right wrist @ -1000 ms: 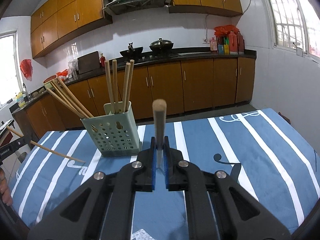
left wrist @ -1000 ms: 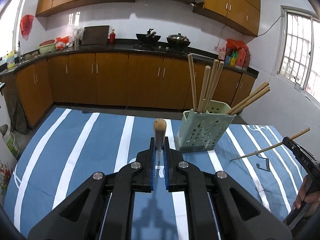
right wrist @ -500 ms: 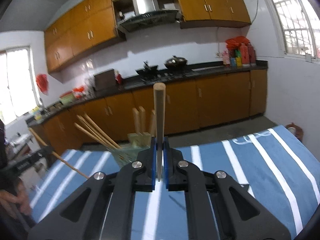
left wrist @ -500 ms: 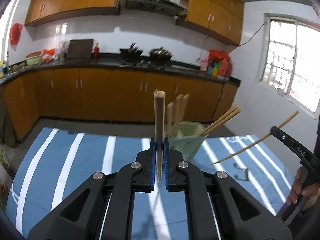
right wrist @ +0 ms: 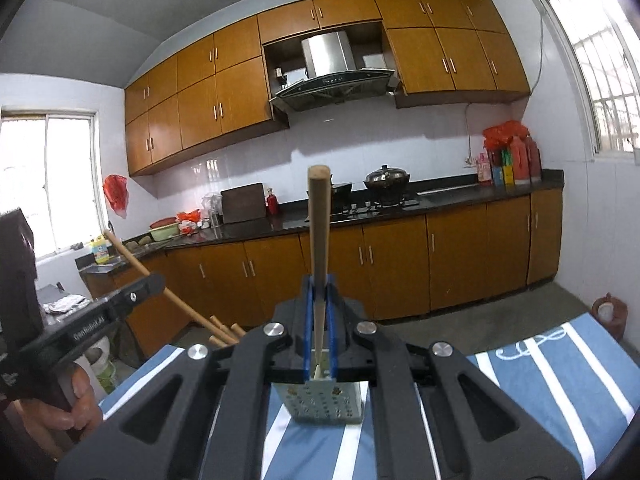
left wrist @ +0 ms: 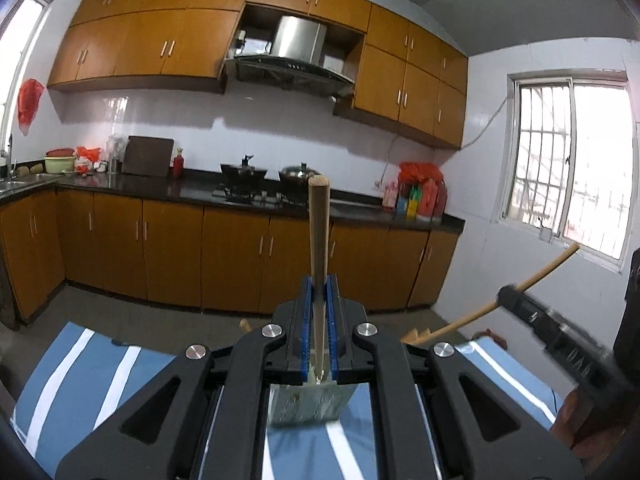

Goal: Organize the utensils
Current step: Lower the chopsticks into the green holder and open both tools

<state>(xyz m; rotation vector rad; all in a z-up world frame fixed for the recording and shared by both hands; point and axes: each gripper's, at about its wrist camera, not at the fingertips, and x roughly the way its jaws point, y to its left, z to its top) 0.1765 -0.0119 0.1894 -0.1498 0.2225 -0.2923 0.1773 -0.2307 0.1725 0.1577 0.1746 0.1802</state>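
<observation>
Now, step: carrying chopsticks above the green holder.
Left claw: clamping a chopstick.
Right claw: clamping another chopstick.
Next: lower tips into the holder.

The right tongs are clamped on a wooden chopstick that stands upright between the blue pads, its blunt end up. Just below them a pale green perforated holder sits on the blue-and-white striped table — more chopstick ends poke out at its left. At the far left the left tongs, in a hand, grip another chopstick held slanted.
</observation>
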